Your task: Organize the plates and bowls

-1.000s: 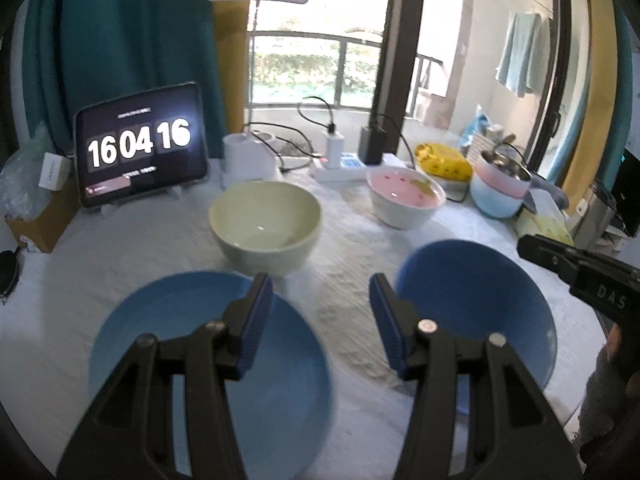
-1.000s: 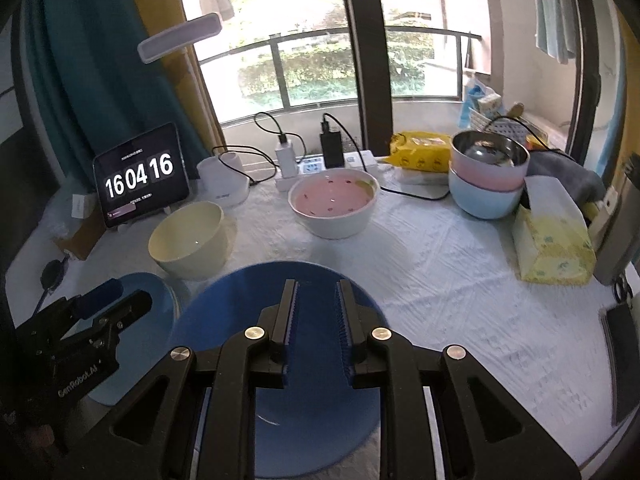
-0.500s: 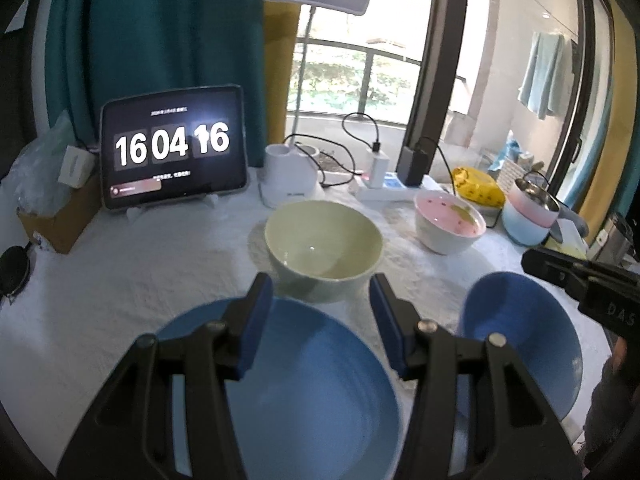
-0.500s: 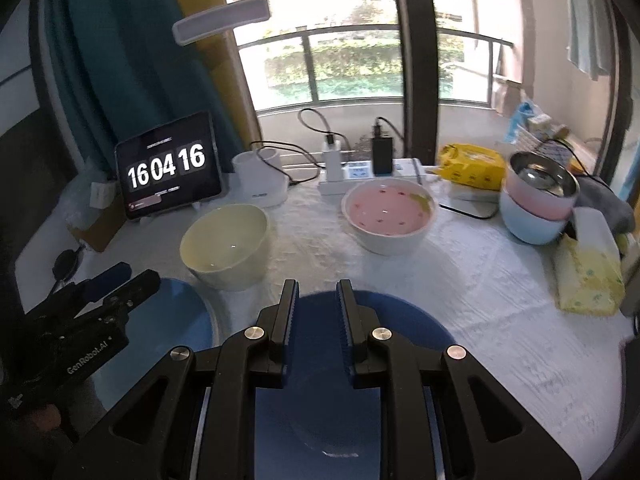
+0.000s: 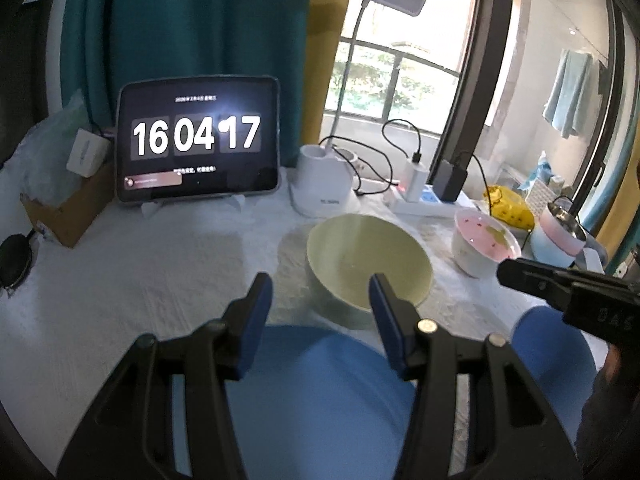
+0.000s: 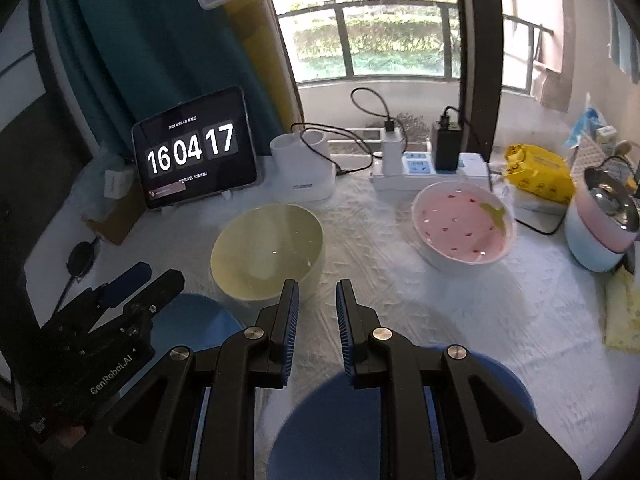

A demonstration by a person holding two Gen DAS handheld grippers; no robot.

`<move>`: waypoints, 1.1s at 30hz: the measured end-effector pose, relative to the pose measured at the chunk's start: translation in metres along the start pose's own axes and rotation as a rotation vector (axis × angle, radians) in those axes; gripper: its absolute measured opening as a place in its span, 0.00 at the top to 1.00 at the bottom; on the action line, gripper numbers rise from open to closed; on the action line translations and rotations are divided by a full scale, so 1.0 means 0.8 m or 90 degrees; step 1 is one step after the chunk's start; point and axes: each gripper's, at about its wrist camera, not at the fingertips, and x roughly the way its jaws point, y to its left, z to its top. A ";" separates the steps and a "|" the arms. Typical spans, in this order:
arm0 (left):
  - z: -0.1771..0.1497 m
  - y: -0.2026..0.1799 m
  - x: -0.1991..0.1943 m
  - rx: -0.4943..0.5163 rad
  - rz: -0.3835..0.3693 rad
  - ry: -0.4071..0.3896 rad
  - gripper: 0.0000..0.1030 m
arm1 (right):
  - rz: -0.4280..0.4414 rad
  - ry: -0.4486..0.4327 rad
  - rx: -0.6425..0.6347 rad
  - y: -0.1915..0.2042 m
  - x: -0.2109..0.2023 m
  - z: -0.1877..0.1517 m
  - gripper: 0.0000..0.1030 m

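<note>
Hovering with jaws parted and empty, left gripper (image 5: pixel 320 294) over light blue plate (image 5: pixel 320 400); right gripper (image 6: pixel 317 300), narrowly gapped, empty, above darker blue plate (image 6: pixel 340 420).

Tablet clock (image 5: pixel 197 140) upright at table back, beside white lamp base (image 5: pixel 325 184); power strip (image 6: pixel 428 172) right.

Left gripper (image 5: pixel 320 300) gapes above light blue plate (image 5: pixel 320 400).
</note>
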 end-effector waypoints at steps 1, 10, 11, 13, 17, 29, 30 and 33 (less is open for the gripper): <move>0.001 0.002 0.004 -0.003 0.001 0.003 0.50 | 0.001 0.005 0.001 0.001 0.005 0.003 0.80; 0.010 0.011 0.032 -0.045 0.007 0.032 0.50 | -0.008 0.045 0.020 0.009 0.049 0.020 0.79; 0.011 0.011 0.035 -0.048 0.009 0.036 0.50 | -0.010 0.050 0.026 0.008 0.055 0.021 0.79; 0.014 0.009 0.044 -0.048 0.009 0.049 0.50 | -0.016 0.065 0.039 0.006 0.068 0.024 0.79; 0.019 0.004 0.062 -0.045 0.010 0.080 0.50 | -0.016 0.105 0.073 0.000 0.092 0.029 0.78; 0.017 -0.002 0.110 -0.051 0.018 0.161 0.50 | -0.014 0.169 0.105 -0.011 0.142 0.029 0.74; 0.016 -0.001 0.115 -0.055 0.014 0.169 0.50 | -0.009 0.172 0.108 -0.012 0.145 0.029 0.74; 0.016 0.001 0.120 -0.064 0.010 0.174 0.50 | 0.005 0.184 0.116 -0.015 0.152 0.028 0.74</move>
